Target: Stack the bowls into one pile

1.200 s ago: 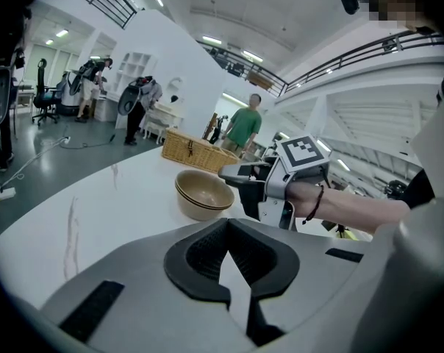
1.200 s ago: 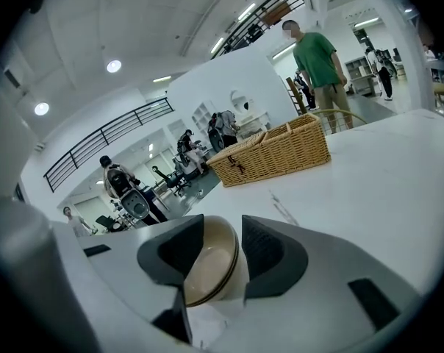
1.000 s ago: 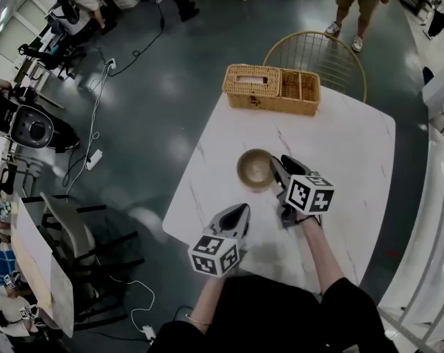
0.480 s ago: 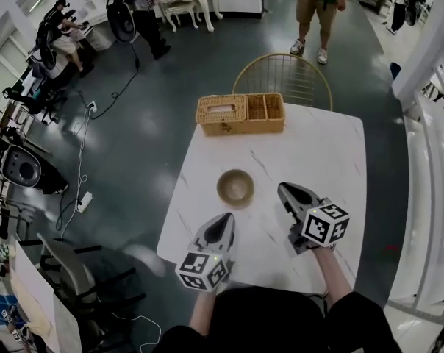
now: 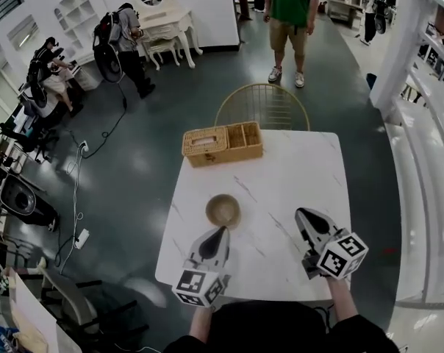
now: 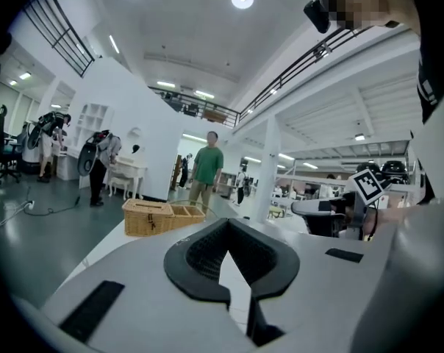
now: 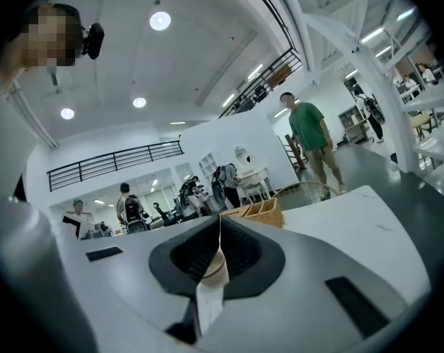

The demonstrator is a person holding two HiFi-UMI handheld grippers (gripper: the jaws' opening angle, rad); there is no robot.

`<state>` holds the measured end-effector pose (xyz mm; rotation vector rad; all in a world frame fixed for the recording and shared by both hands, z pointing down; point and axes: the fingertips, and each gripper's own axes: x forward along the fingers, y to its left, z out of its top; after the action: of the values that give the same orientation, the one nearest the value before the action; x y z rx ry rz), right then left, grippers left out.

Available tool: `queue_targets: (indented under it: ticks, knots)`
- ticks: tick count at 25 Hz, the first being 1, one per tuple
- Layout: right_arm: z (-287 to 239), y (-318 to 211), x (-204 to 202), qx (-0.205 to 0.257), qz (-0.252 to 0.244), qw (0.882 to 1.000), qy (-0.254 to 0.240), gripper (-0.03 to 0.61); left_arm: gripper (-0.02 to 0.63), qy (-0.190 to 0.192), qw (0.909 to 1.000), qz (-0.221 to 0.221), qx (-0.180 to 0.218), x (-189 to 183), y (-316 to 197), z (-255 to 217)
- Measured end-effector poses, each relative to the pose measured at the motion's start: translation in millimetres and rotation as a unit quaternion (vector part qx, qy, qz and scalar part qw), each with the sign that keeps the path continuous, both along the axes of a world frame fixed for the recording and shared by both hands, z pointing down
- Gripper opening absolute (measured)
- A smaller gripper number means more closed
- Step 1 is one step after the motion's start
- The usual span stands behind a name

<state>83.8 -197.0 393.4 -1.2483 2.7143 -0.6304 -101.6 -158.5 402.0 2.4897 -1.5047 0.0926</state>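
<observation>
The bowl pile [image 5: 223,210] sits mid-table on the white table [image 5: 295,168], apart from both grippers. At the far edge, the wicker basket [image 5: 222,144] has a lidded left half and open right compartments; their contents are unclear. The left gripper [image 5: 223,229] is pressed together, empty. The right gripper [image 5: 300,212] has just been closing and meets on nothing. Only the right gripper view shows the pile's side.

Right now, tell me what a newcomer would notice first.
A brown bowl sits alone in the middle of the white marble table, a wicker basket at its far edge. Near the person, the left gripper and right gripper are shut and empty, the right's jaws having just closed.
</observation>
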Motion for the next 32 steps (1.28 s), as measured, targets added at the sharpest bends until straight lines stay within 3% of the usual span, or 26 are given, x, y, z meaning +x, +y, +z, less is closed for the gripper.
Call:
queue_targets:
  ticks: [15,21,32]
  knots:
    - [-45,31,87,0.081,0.089,0.992,0.033,0.014,0.014,-0.013,0.9982,0.0,0.058,21,7,-45]
    - [-42,40,93,0.089,0.095,0.991,0.022,0.014,0.014,-0.021,0.9976,-0.004,0.067,18,11,-44]
    - [-51,39,94,0.105,0.102,0.988,0.047,0.014,0.014,-0.039,0.9971,-0.012,0.065,17,16,-47]
